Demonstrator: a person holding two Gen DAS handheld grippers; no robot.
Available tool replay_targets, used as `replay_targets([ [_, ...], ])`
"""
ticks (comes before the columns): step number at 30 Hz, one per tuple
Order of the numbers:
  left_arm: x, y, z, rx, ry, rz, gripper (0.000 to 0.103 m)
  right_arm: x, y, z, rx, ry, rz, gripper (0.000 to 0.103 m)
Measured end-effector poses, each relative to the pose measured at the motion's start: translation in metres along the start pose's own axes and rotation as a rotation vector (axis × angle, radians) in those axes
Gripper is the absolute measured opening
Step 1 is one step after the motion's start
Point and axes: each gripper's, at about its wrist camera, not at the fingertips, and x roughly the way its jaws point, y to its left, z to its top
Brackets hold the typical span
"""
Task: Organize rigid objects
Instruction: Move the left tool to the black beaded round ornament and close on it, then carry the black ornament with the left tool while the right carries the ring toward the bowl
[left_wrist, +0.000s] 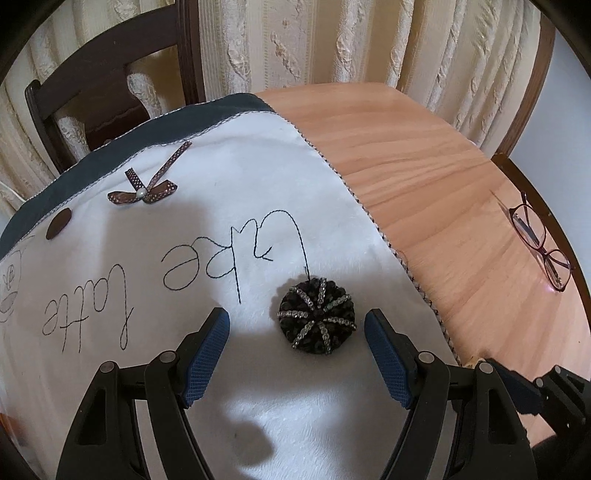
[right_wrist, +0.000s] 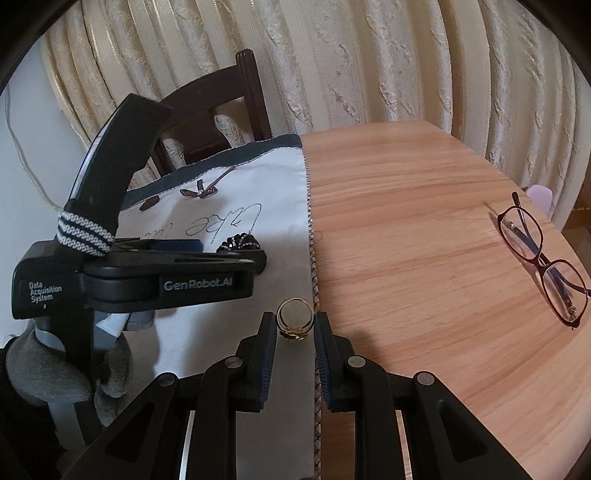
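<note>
A gold ring (right_wrist: 294, 324) stands upright, pinched between the right gripper (right_wrist: 295, 328) pads, just above the white cloth (left_wrist: 240, 192) near its braided edge. On the cloth, a dark beaded hair bun cover (left_wrist: 317, 316) lies between the spread fingers of the left gripper (left_wrist: 297, 332). Well off the cloth, eyeglasses (right_wrist: 541, 258) rest on the wooden table (right_wrist: 406, 240).

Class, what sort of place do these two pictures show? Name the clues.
Probably a dining room at home: a wooden table with a chair pushed up to it, cream curtains behind, and a stitched cloth across the table.
</note>
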Motion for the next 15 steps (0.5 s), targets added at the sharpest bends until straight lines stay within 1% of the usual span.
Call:
replay_targets([
  [2,0.0002,0.0,0.0012,-0.002,-0.003,-0.003,0.075,0.0004,0.0007,0.0,-0.001,0.001,0.001,0.022],
  [4,0.0003,-0.0003,0.0013,0.0,-0.006,-0.002,0.071,0.0005,0.0009,-0.0002,-0.001,0.001,0.001,0.022],
  [6,-0.0003,-0.0005,0.001,0.003,-0.016,-0.003,0.062,0.0008,0.0006,-0.0004,0.002,0.001,0.001,0.022],
  [7,-0.0009,-0.0005,0.0009,0.003,-0.019,-0.005,0.06,0.0011,0.0002,0.0,0.003,0.002,0.002,0.022],
  [9,-0.0022,-0.0002,0.0012,0.0,-0.022,-0.014,0.05,0.0011,0.0001,0.0002,0.005,0.001,0.001,0.022],
  [11,-0.0039,-0.0002,0.0007,-0.003,-0.024,-0.021,0.043,0.0013,-0.0006,0.0008,0.006,-0.001,0.001,0.022],
  [15,-0.0076,0.002,-0.0023,-0.02,-0.026,-0.032,0.043,0.0015,-0.0025,0.0016,0.013,-0.005,-0.002,0.022],
])
